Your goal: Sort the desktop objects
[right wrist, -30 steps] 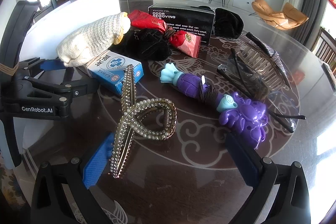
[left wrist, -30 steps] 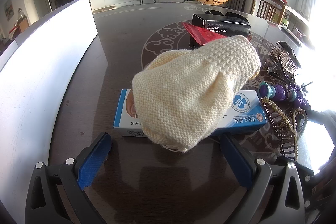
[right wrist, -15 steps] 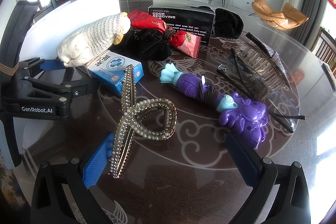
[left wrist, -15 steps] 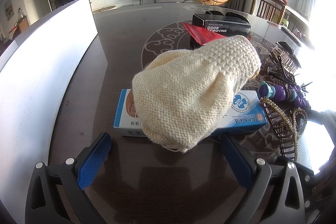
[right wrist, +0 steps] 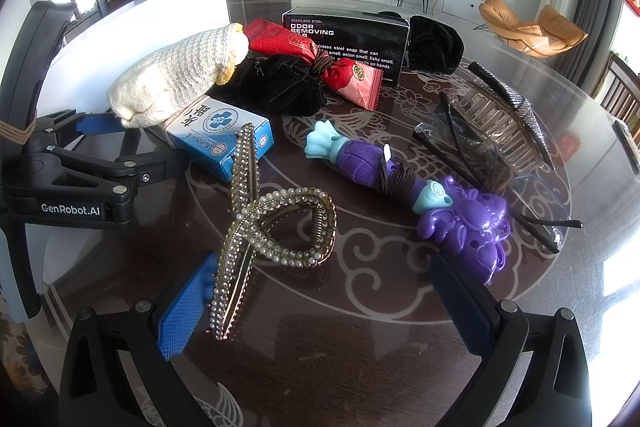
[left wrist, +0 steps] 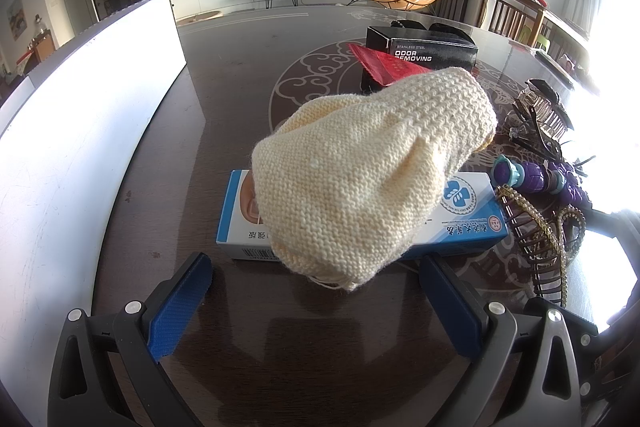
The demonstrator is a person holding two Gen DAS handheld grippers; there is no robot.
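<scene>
A cream knitted woollen pouch (left wrist: 372, 179) lies across a blue and white cardboard box (right wrist: 222, 137). Beside them are a black velvet pouch (right wrist: 280, 87), a red foil packet (right wrist: 308, 51), a pearl-studded hair claw (right wrist: 264, 223), and a purple plastic toy (right wrist: 432, 195).

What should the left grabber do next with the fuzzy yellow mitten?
Probably ease forward and close on the mitten. The left gripper is open and empty, and the mitten lies just ahead on the blue box, overhanging toward the fingers.
</scene>
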